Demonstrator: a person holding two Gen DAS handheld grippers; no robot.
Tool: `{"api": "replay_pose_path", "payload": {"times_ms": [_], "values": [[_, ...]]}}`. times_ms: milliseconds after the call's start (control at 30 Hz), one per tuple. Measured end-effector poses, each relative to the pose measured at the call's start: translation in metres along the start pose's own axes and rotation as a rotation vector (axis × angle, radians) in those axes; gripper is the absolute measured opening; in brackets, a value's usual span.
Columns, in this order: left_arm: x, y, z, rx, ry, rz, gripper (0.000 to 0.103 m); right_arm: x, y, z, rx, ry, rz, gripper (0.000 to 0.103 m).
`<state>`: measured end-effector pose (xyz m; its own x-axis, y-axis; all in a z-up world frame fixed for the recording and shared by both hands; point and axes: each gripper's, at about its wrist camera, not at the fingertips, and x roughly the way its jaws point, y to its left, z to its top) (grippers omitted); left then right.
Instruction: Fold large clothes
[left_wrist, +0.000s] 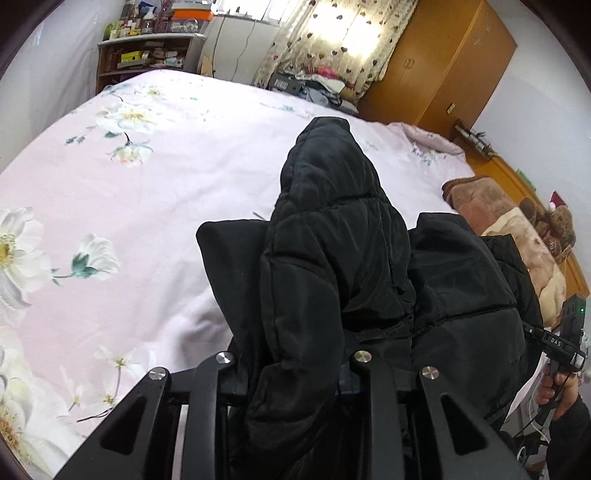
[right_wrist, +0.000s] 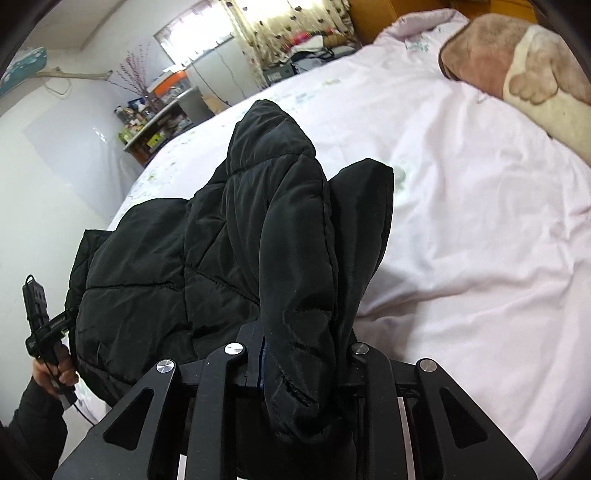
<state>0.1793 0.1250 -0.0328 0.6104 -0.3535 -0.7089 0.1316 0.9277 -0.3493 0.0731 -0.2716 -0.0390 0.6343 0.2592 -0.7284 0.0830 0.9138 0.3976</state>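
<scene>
A black quilted puffer jacket hangs bunched above a bed with a pink floral sheet. My left gripper is shut on a thick fold of the jacket, which drapes over its jaws and hides the fingertips. In the right wrist view the same jacket fills the middle. My right gripper is shut on another fold of it, fingertips hidden by fabric. The right gripper also shows at the edge of the left wrist view, the left gripper at the edge of the right wrist view.
A brown and cream plush blanket lies at the head of the bed. A cluttered shelf stands by the far wall, a wooden wardrobe and a clothes pile beyond the bed. Heart-patterned curtains cover the window.
</scene>
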Motion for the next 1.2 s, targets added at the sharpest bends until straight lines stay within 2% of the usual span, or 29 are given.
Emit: {"api": "replay_pose_path", "payload": {"times_ms": [167,267,500,633,733,900,967,1000,1067,1133,1200], "values": [[-0.020,0.003,0.023,0.001,-0.056,0.000,0.028,-0.019,0.014,0.010,-0.020,-0.043,0.028,0.023],[-0.021,0.004,0.048,0.002,-0.080,0.013,0.028,-0.012,0.032,0.027,-0.039,-0.057,0.037,0.023],[-0.004,0.036,0.104,0.007,-0.107,0.067,0.028,0.050,0.068,0.087,-0.043,-0.051,0.066,0.023],[0.020,0.056,0.127,0.003,-0.105,0.092,0.029,0.082,0.074,0.106,-0.048,-0.043,0.080,0.023],[0.044,0.070,0.132,0.002,-0.090,0.107,0.029,0.115,0.073,0.116,-0.044,-0.015,0.076,0.024],[0.097,0.097,0.119,-0.027,-0.027,0.152,0.032,0.173,0.063,0.119,-0.018,0.054,0.048,0.026],[0.112,0.107,0.110,-0.051,-0.010,0.174,0.035,0.194,0.049,0.113,0.017,0.086,0.028,0.034],[0.116,0.114,0.105,-0.071,-0.010,0.173,0.040,0.199,0.042,0.111,0.040,0.094,0.034,0.037],[0.118,0.122,0.099,-0.099,-0.017,0.165,0.047,0.202,0.034,0.110,0.067,0.103,0.038,0.052],[0.111,0.124,0.096,-0.110,-0.026,0.175,0.056,0.197,0.032,0.110,0.066,0.102,0.027,0.057],[0.098,0.126,0.095,-0.123,-0.036,0.203,0.058,0.179,0.036,0.112,0.042,0.071,0.017,0.057]]}}
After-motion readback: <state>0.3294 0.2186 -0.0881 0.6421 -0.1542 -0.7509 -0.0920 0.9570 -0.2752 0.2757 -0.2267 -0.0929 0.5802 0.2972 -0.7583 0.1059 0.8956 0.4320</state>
